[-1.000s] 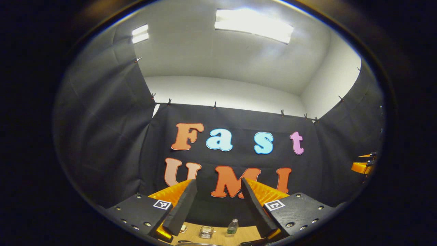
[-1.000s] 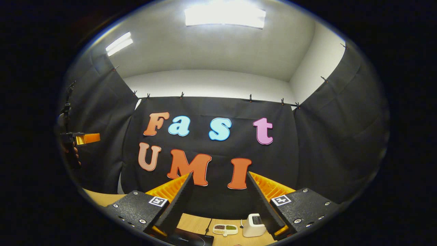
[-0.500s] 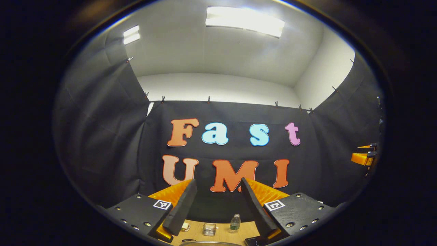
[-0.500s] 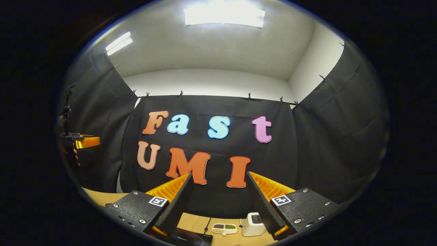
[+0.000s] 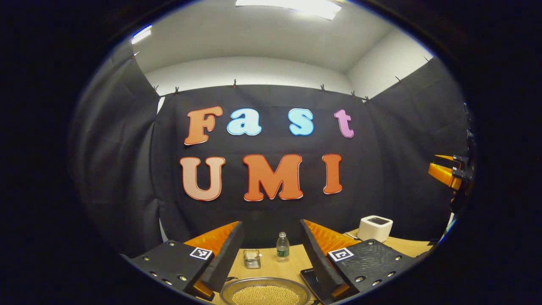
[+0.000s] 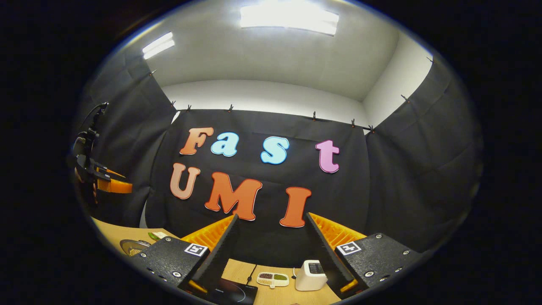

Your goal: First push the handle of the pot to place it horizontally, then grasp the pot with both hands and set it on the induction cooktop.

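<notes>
Right now I hold both grippers spread and empty above the table, the left gripper point(image 5: 271, 254) over the round metal pot point(image 5: 265, 292) of pale grains, whose handle I should find first

I'm looking into a recording booth set up as a mock kitchen: black cloth point(image 5: 127, 169) clipped up on three sides, plain white walls and ceiling point(image 6: 262, 55) above it, strip lights point(image 6: 290, 19) overhead. On the wooden desk point(image 5: 292, 264) sit kitchen props: an induction cooktop point(image 6: 230, 292), a white appliance point(image 5: 374, 228), a water bottle point(image 5: 282, 245), a divided dish of beans point(image 6: 273, 278).
</notes>
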Demonstrator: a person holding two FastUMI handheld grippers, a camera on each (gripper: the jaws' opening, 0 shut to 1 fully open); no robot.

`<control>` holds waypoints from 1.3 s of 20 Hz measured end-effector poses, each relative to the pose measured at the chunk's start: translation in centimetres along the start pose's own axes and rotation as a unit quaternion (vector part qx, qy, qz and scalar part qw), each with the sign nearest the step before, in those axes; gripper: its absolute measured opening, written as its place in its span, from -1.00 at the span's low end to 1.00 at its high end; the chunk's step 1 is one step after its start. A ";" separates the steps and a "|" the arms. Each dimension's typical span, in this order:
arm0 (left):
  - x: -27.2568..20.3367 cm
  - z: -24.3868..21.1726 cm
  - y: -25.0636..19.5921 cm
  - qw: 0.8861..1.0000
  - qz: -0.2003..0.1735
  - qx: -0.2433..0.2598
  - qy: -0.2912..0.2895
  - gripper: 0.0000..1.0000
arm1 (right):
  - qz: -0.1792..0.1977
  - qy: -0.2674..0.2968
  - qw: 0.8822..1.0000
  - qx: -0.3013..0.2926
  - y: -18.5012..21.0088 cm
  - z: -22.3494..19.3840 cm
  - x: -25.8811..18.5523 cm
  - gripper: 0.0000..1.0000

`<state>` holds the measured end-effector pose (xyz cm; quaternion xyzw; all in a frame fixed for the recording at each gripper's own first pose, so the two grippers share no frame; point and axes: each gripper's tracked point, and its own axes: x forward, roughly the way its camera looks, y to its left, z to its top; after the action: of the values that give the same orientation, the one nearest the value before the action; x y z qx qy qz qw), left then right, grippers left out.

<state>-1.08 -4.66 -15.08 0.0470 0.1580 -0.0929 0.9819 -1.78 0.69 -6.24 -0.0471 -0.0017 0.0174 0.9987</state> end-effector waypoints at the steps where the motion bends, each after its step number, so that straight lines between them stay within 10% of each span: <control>1: 0.2 -1.6 -0.5 1.000 -0.008 0.011 0.023 0.67 | 0.000 0.005 1.000 0.000 0.2 -0.6 -0.2 0.90; 9: -1.1 -15.3 -5.3 0.966 -0.101 0.085 0.224 0.68 | 0.004 0.038 0.999 -0.028 1.0 -6.1 -1.2 0.90; 20: -9.0 -26.9 -10.0 0.876 -0.217 0.122 0.412 -0.82 | -0.003 0.059 0.997 -0.040 0.3 -11.6 -2.9 0.91; 26: -13.2 -31.3 -10.9 0.834 -0.252 0.144 0.470 -0.94 | -0.015 0.080 0.996 -0.029 -1.2 -14.5 -3.7 0.91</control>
<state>-24.96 -9.31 -41.13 0.1848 0.5912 -0.3259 0.7142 -5.32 -1.99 -20.59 -0.0771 0.0770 -0.0011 0.9940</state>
